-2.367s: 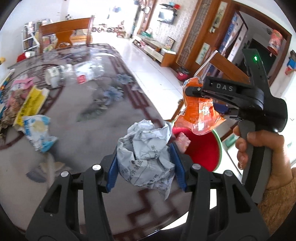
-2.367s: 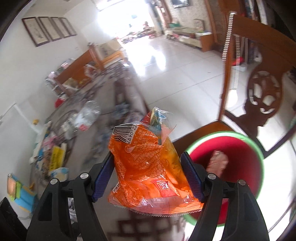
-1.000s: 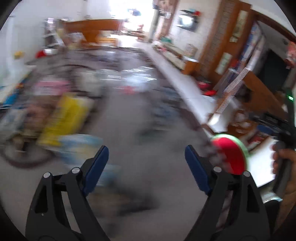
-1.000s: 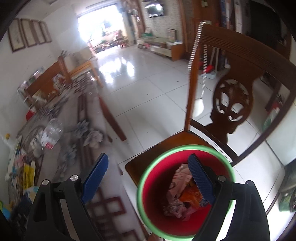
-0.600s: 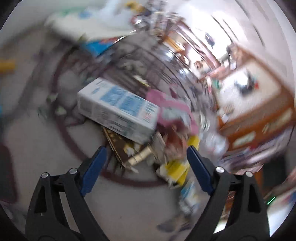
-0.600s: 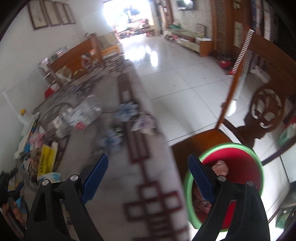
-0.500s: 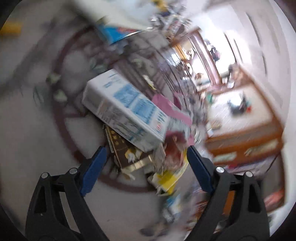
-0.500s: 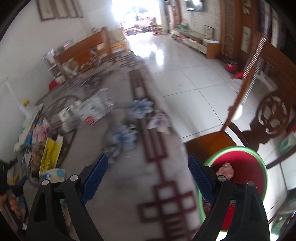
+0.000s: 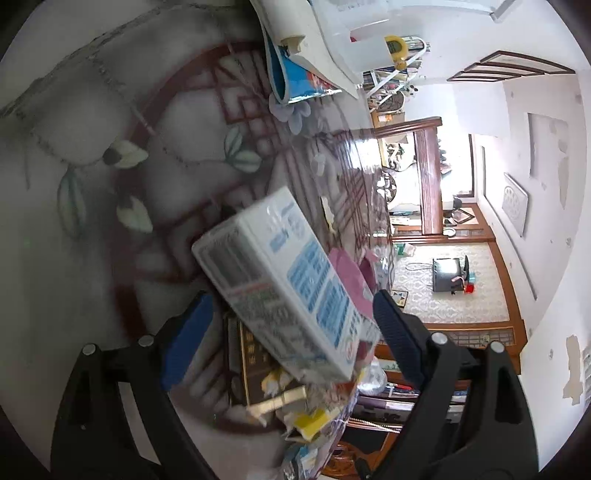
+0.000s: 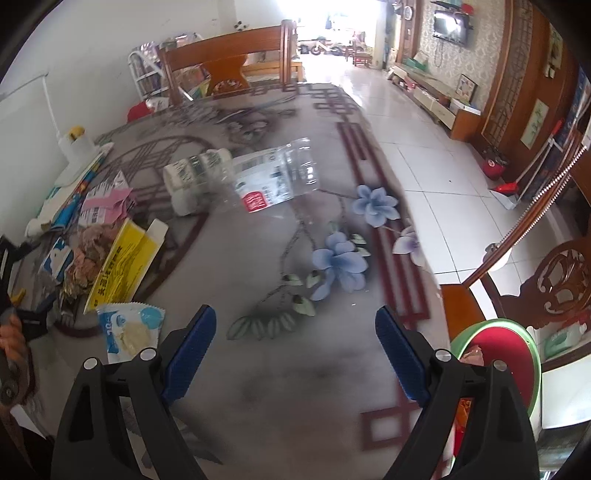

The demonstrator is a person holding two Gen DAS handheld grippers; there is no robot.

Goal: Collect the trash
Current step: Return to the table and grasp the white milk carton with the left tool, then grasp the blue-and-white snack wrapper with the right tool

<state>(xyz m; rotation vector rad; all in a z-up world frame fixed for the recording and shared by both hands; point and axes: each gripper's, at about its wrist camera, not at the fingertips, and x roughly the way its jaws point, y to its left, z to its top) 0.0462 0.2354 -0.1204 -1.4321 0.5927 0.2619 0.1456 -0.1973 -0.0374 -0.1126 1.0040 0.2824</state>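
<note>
White tiled floor [image 10: 424,122], wooden chair [image 10: 546,280], sunlit doorway [image 10: 332,22]

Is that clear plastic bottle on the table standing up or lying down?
Lying down. The clear bottle rests on its side on the table, its label facing up, beside a white bottle also on its side.

A bottle [image 10: 273,181] is laid on the table [image 10: 295,369]. Wrappers [image 10: 125,332] are piled at its left. A bin [image 10: 517,350] is set beside its right edge.

Floral-patterned table [image 10: 280,373], clear bottle [image 10: 273,181], yellow packet [image 10: 122,266], white carton [image 9: 280,284]
</note>
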